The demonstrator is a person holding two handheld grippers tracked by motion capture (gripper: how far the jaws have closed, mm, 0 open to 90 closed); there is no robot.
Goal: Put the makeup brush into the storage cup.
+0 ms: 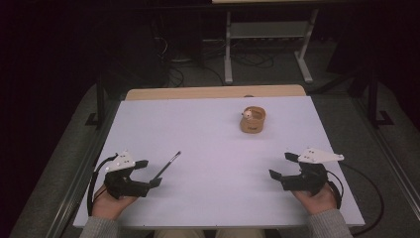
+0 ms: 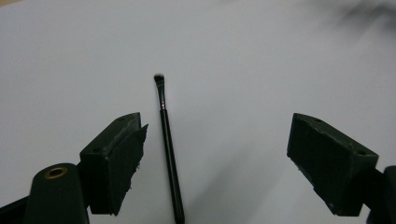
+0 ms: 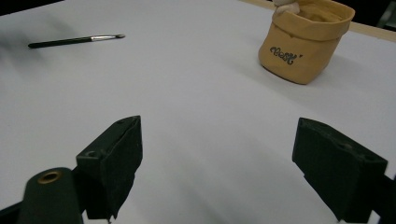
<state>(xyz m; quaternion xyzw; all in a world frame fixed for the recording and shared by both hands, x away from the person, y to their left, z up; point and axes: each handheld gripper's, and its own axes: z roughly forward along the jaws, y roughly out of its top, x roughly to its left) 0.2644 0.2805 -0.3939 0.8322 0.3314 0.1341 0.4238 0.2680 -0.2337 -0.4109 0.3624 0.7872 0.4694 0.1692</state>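
The white counter (image 1: 208, 148) carries everything. The right gripper (image 1: 281, 166) rests near the counter's front right corner, its jaws spread wide with nothing between them. The left gripper (image 1: 148, 173) rests near the front left, its jaws also spread. Toward the far side stands a tan pouch-shaped holder (image 1: 253, 120). The thin black brush (image 1: 168, 164) lies flat just before the left gripper, between its open jaws, bristles pointing away.

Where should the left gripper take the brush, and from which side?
Mid-handle, from above. The brush lies flat on the white table, so only a top-down pinch across its thin black handle looks workable. The left gripper is open with the handle already between its jaws, nearer one jaw. Avoid the bristle tip; it is soft and narrow.
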